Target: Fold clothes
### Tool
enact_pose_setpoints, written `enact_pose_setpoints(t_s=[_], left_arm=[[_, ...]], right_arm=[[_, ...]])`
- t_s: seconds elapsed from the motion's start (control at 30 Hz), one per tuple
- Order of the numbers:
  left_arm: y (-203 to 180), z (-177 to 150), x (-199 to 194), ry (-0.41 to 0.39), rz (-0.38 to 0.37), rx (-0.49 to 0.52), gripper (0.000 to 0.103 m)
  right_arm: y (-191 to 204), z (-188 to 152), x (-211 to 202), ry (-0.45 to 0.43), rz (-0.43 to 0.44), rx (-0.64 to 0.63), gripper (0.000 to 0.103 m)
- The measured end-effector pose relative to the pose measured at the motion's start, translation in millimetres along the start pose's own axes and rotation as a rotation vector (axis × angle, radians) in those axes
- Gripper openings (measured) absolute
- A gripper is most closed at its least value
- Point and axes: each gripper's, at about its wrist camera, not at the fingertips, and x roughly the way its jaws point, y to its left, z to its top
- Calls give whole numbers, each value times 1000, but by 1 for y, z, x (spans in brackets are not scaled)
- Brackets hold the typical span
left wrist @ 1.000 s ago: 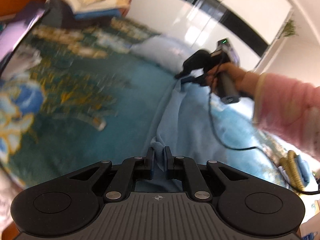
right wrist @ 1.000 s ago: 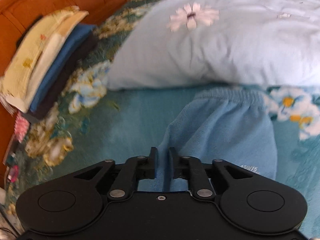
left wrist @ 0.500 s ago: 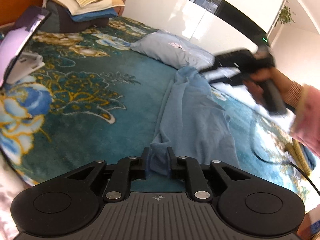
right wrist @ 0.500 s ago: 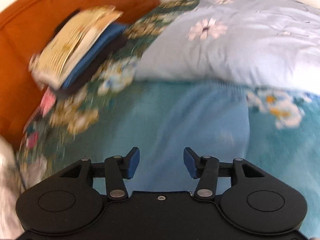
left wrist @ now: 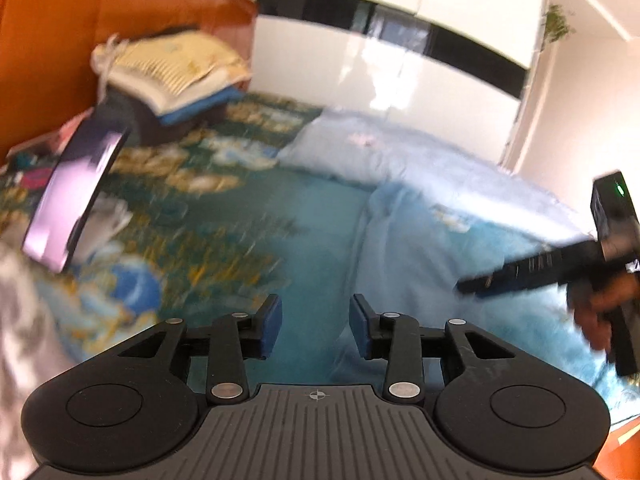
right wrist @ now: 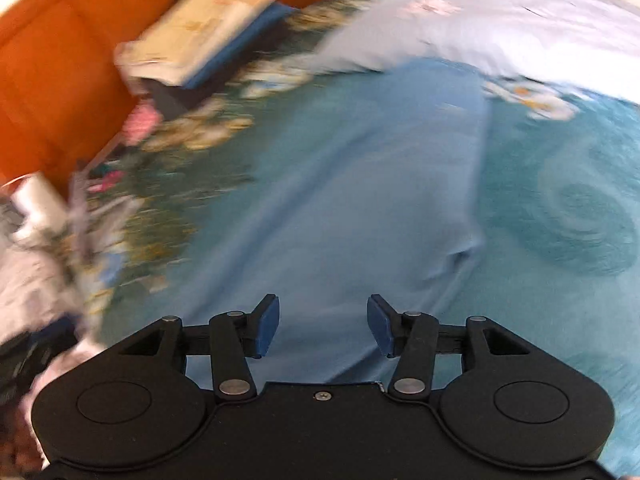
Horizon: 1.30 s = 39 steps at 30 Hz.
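Observation:
A light blue garment [right wrist: 360, 200] lies spread lengthwise on the teal floral bed cover [right wrist: 568, 216], its far end near a pale blue pillow [right wrist: 500, 28]. My right gripper [right wrist: 323, 326] hovers open above the garment's near end, nothing between its fingers. In the left wrist view the same garment [left wrist: 404, 248] runs up the right half of the bed. My left gripper [left wrist: 315, 326] is open over the garment's left edge and holds nothing. The right gripper [left wrist: 532, 268] shows there at the far right, held in a hand, above the garment. Both views are blurred.
A stack of folded clothes [left wrist: 176, 76] sits at the bed's far left corner against an orange headboard [left wrist: 60, 40]. A phone on a stand [left wrist: 72, 200] is at the left. White wardrobe doors [left wrist: 400, 60] are behind the bed. Rumpled clothes [right wrist: 36, 264] lie at the left.
My left gripper has opened and let go of the garment, which now lies flat. The right gripper, open since half a second ago, has drawn back toward the garment's near end.

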Motion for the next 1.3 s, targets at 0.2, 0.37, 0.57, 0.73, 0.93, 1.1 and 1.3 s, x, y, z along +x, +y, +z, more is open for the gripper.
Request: enact_pose_setpoints(t_s=[0.2, 0.37, 0.57, 0.73, 0.93, 1.1, 1.3], left_arm=[[-37, 2, 31, 50, -173, 36, 35], [-38, -16, 59, 157, -200, 12, 35], [-5, -38, 76, 233, -150, -124, 33], [6, -32, 66, 217, -126, -140, 33], [23, -23, 40, 151, -38, -168, 47], [43, -19, 32, 146, -10, -252, 58], [38, -26, 48, 257, -88, -319, 68]], right_arm=[[54, -36, -17, -10, 124, -157, 46], [41, -52, -18, 60, 107, -104, 32], [24, -68, -17, 99, 65, -28, 30], [19, -77, -15, 124, 52, -18, 32], [25, -81, -39, 39, 15, -49, 34], [36, -90, -56, -20, -57, -163, 41], [51, -100, -47, 24, -70, -219, 48]])
